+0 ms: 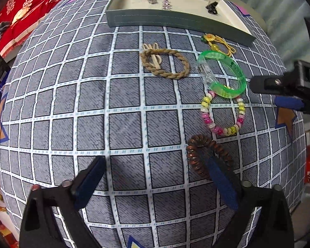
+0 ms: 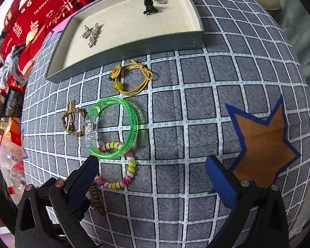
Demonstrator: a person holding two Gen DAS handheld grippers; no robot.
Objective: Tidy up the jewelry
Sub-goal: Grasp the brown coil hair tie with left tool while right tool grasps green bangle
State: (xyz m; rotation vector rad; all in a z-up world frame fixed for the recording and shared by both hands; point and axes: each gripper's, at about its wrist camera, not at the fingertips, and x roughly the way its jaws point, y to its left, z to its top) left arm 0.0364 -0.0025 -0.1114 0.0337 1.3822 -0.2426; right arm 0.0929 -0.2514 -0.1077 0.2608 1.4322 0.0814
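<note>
Green bangle (image 2: 113,130): lying on the checked cloth (image 2: 196,111), leaning on the bead bracelet (image 2: 122,165), waiting to go in.
Tray (image 2: 122,47): holding small clips, likely the sorting place.
Right gripper (image 2: 153,171): spread wide, holding nothing.
Left gripper (image 1: 155,175): spread wide, right finger lying over the brown coil tie (image 1: 196,150).
Writing: "THE BIGDAY" on red fabric (image 2: 39,6).

This looks like a home, probably a living room or bedroom. A grey checked cloth (image 2: 196,107) with star patches covers a soft, rounded surface. In the upper left of both views lie red cushions (image 2: 41,10) printed with Chinese wedding characters. At the left edge, household clutter (image 2: 8,111) is piled up, too blurred to identify. A pale curtain-like fabric (image 1: 278,16) hangs at the upper right.
</note>
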